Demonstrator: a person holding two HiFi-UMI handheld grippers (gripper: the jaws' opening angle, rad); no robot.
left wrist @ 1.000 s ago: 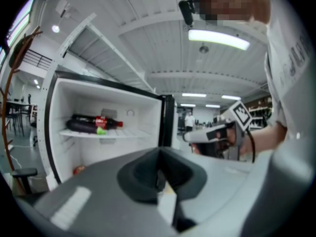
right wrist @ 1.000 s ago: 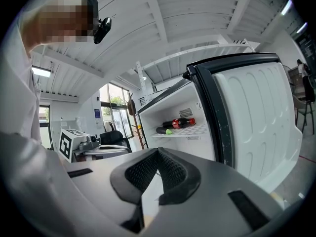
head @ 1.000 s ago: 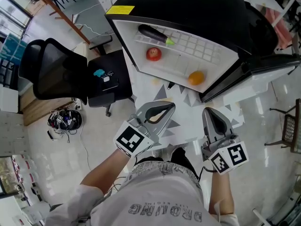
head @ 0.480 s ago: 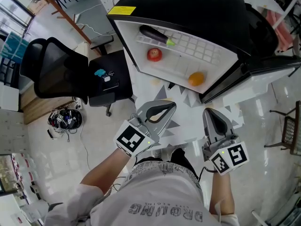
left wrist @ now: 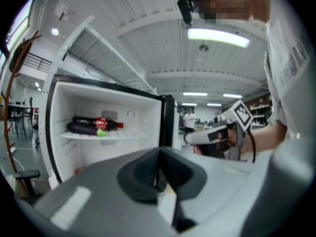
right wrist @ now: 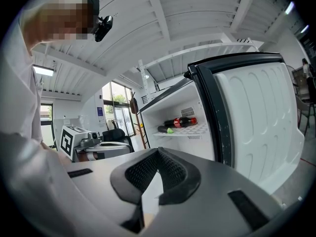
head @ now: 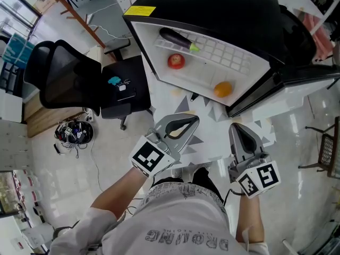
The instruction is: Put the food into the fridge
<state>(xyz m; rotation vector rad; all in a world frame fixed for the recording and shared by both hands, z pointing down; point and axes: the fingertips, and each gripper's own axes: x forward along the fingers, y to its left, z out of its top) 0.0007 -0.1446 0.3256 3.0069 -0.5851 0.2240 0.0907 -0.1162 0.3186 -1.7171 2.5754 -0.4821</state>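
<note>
- Head view: two grippers are seen well apart from one open black fridge with a white interior (head: 212, 9), the left gripper (head: 188, 122) and the right gripper (head: 237, 126). Inside, one dark purple aubergine with a green stem (head: 174, 38) is laid on the white wire shelf (head: 226, 54). One round red fruit (head: 176, 61) and one round orange fruit (head: 222, 89) are lower down.
- Left gripper view: the left gripper (left wrist: 159, 174) is seen with jaws pressed together, empty. One dark cola bottle with a red label (left wrist: 98, 124), not made out from above, is shown beside the aubergine (left wrist: 84, 130).
- Right gripper view: the right gripper (right wrist: 157, 169) is likewise closed on nothing. Only here is the fridge's moulded white door lining (right wrist: 261, 117) shown.
</note>
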